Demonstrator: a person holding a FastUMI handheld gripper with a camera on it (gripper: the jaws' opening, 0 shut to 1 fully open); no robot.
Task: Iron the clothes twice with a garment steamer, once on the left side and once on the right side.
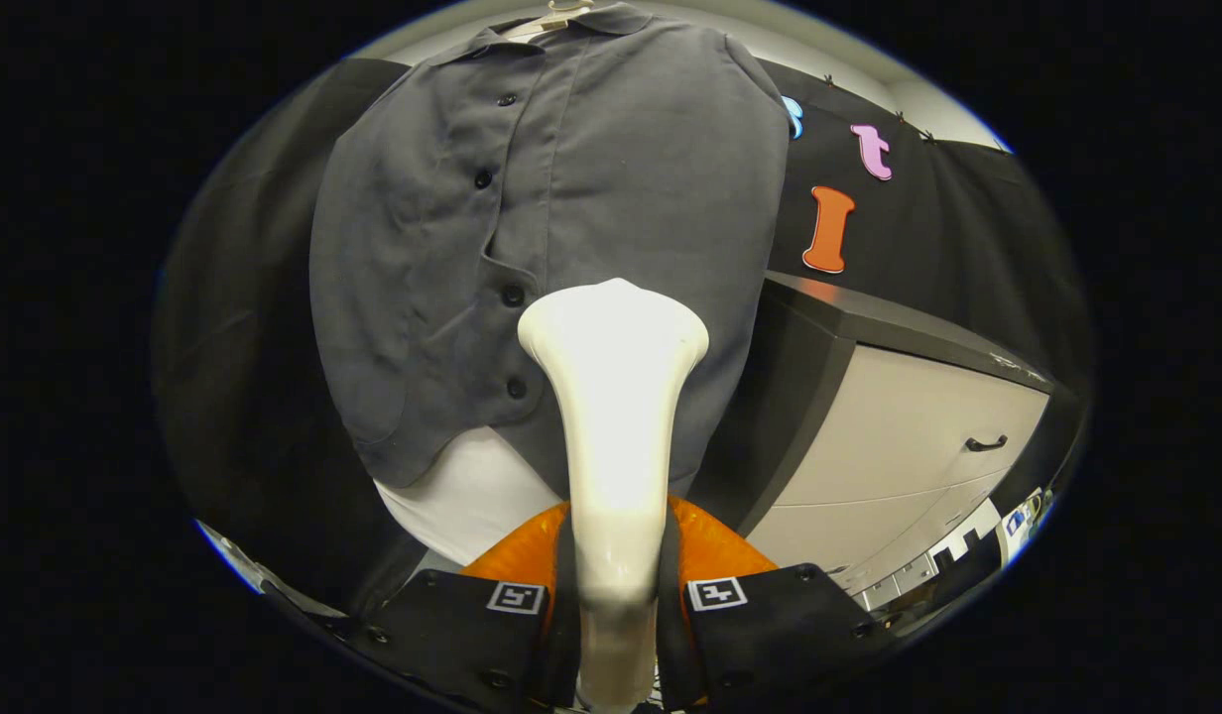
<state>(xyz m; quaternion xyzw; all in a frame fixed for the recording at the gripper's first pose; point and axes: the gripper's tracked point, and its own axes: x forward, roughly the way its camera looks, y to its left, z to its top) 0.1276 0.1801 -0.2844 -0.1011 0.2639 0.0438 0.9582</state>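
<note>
Gripping white garment steamer — your gripper jaws clamped both sides of handle; head at grey shirt front, beside button placket; no readable writing anywhere.

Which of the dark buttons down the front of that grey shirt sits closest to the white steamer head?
The second button from the bottom, just beside the flared steamer head held in the tool; the others sit above or below it.
</note>
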